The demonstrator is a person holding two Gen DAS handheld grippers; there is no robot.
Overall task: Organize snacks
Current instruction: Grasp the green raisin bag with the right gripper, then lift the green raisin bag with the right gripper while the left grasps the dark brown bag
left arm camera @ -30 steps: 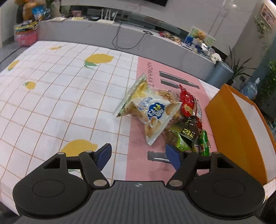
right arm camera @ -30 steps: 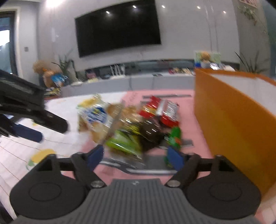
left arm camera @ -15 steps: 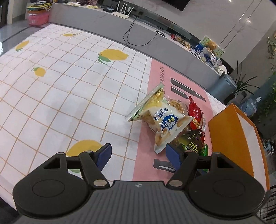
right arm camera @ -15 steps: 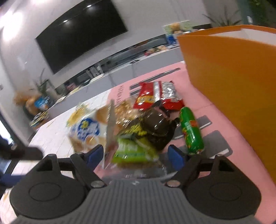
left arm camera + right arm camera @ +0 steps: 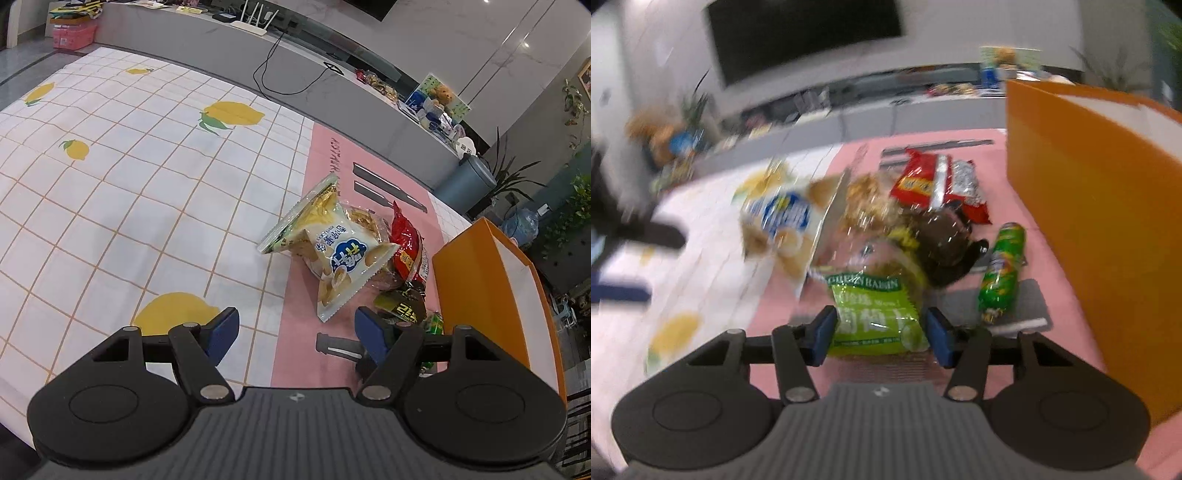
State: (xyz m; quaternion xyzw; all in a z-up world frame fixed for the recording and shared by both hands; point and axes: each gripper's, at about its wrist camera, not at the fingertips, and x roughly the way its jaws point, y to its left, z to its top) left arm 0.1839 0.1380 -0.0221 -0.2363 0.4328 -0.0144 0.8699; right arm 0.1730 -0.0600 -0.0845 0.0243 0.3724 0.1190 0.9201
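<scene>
We see the snacks heaped on the pink mat [image 5: 295,332] that lies over the lemon-print cloth [image 5: 110,184] on the counter, toward its right edge, just beside the orange box [image 5: 480,314]. Our right gripper [image 5: 880,334] has its jaws around the near end of the green raisin bag [image 5: 871,314]; they have just been closing, with the bag between them. The left pad looks to touch the bag's side, while at the right pad the blur leaves us unable to tell whether it presses, so we cannot say the bag is gripped. Behind that bag the dark pack [image 5: 945,243] lies in the middle of the heap, the red pack [image 5: 934,184] lies farther back, and the white biscuit bag [image 5: 783,229] lies on the heap's left side, reaching onto the cloth. The green tube [image 5: 1001,273] lies apart from the heap, between it and the box wall.

Our left gripper [image 5: 295,334] hangs over the mat's left border nearer the counter's front edge, jaws spread wide and holding nothing. From its camera the biscuit bag [image 5: 343,258] leans on a clear yellow bag [image 5: 306,218], with the red pack [image 5: 406,243] to its right
</scene>
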